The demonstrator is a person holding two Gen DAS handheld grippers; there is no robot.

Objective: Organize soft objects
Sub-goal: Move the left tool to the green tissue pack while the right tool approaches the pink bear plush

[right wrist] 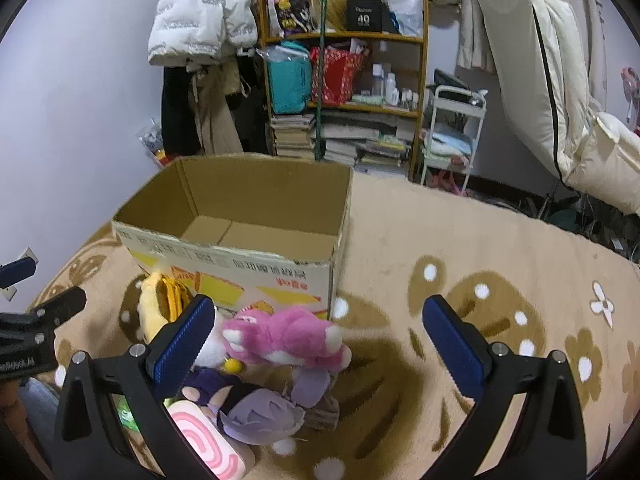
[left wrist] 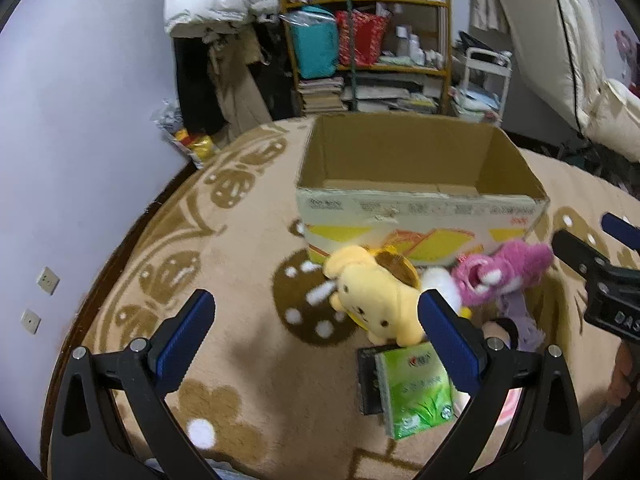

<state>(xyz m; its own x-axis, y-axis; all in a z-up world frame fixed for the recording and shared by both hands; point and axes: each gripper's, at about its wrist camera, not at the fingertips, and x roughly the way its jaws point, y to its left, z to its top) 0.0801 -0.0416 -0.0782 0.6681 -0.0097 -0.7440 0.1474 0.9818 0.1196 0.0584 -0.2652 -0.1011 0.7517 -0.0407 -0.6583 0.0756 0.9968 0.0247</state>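
Note:
An open, empty cardboard box [left wrist: 420, 208] stands on the beige rug; it also shows in the right wrist view [right wrist: 240, 264]. Soft toys lie in front of it: a yellow dog plush [left wrist: 376, 300] [right wrist: 154, 308], a pink bear plush [left wrist: 500, 272] [right wrist: 288, 340], a purple-haired doll [right wrist: 248, 404] and a pink swirl-roll plush [right wrist: 208, 444]. My left gripper [left wrist: 316, 340] is open and empty, just left of and above the yellow plush. My right gripper [right wrist: 320, 344] is open and empty, over the pink bear; it also shows at the right edge of the left wrist view [left wrist: 600, 248].
A green tea packet [left wrist: 416, 392] and a black box [left wrist: 368, 380] lie by the plush pile. A wooden shelf [right wrist: 344, 92] with books, a white cart [right wrist: 452, 136], hung coats and a folded mattress stand behind the rug [right wrist: 480, 240]. A wall runs along the left.

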